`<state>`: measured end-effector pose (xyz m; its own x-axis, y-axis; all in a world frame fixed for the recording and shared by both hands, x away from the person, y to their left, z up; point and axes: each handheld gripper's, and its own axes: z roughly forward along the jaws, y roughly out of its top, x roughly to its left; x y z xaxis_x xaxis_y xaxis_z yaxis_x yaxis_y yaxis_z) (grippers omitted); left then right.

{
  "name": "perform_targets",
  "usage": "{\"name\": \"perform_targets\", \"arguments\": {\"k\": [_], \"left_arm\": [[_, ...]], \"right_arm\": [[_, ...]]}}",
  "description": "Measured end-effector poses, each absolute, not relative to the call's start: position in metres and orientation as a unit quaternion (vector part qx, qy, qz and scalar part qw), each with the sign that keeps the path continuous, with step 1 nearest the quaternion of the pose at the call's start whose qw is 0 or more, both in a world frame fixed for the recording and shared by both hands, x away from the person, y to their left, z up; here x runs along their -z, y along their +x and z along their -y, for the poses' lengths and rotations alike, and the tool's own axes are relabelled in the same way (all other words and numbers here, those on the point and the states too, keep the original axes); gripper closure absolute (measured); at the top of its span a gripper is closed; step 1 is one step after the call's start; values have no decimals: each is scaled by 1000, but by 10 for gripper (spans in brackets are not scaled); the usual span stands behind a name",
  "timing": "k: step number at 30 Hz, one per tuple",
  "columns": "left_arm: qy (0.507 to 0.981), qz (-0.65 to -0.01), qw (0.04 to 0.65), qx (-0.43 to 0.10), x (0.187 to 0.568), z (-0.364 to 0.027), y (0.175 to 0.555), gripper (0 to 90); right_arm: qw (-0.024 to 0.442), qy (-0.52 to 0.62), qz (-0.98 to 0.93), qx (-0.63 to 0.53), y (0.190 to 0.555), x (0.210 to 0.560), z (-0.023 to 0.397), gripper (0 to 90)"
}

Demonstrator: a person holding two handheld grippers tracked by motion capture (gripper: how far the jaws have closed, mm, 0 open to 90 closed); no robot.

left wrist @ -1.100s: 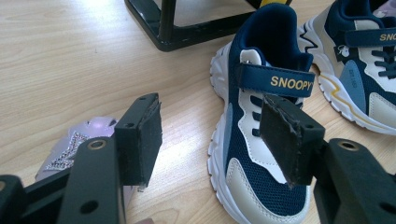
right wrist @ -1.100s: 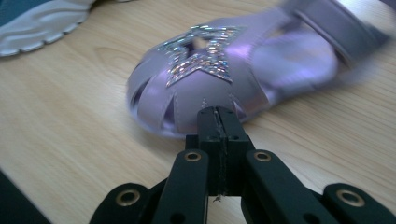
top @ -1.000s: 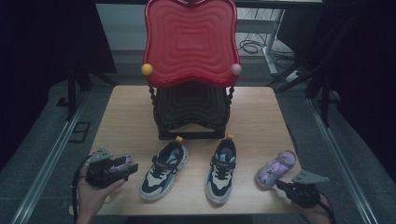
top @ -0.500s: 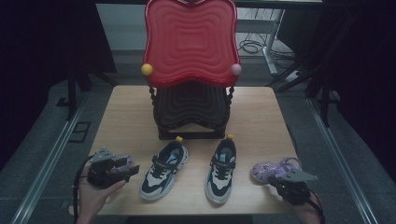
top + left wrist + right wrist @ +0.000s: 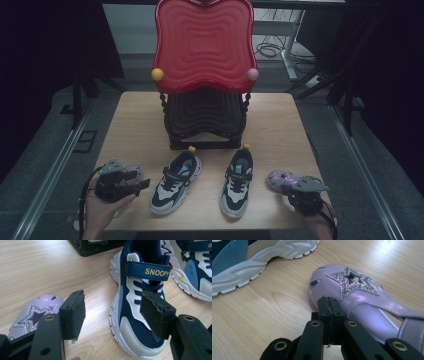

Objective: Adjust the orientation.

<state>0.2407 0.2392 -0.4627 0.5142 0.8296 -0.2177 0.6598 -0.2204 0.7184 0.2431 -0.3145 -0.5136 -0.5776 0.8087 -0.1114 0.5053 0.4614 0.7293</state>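
1. High view: right sandal [image 5: 279, 178] lies on the counter [image 5: 280, 120] just right of the sneaker pair, made up of the left sneaker [image 5: 176, 186] and the right sneaker [image 5: 237, 182]. Left sandal [image 5: 132, 170] lies just left of the pair.
2. Right gripper [image 5: 294, 189]: jaws fully together with nothing between them. In the right gripper view the tips rest against the sandal's toe rim beside the glitter star.
3. Left gripper [image 5: 144, 183]: jaws wide and holding nothing. It hangs over the left sandal, pointing toward the left sneaker.
4. Judgement: the right sandal is being nudged toward the pair, not gripped.
5. Risk A: the contact is a narrow point on a rounded toe. An off-centre push would probably spin the sandal rather than slide it straight.
6. Risk B: the closed tips could ride up over the low, glossy rim and skid across the upper, so the push is lost.
7. Risk C: pushed too far, the sandal would bump the right sneaker's sole and knock the pair out of line.
8. Risk D: the wide left jaws straddle both sandal and sneaker. Closing from here might catch the wrong shoe or clip the sneaker's side.
9. Risk E: the left sandal lies mostly under the gripper, so its heading is hard to judge before a grasp.
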Motion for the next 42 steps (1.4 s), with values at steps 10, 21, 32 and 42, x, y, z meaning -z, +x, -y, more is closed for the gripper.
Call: {"name": "perform_targets", "arguments": {"k": [10, 21, 32, 42], "left_arm": [[779, -479, 392, -104, 464, -239, 241, 371], [767, -487, 401, -120, 460, -244, 237, 376], [768, -484, 403, -119, 460, -246, 235, 375], [764, -489, 403, -118, 461, -250, 235, 376]], "right_arm": [[228, 371, -816, -379, 241, 484, 319, 893], [253, 446, -768, -383, 276, 480, 388, 894], [255, 485, -751, -370, 280, 494, 422, 894], [239, 487, -758, -364, 270, 506, 431, 895]]}}
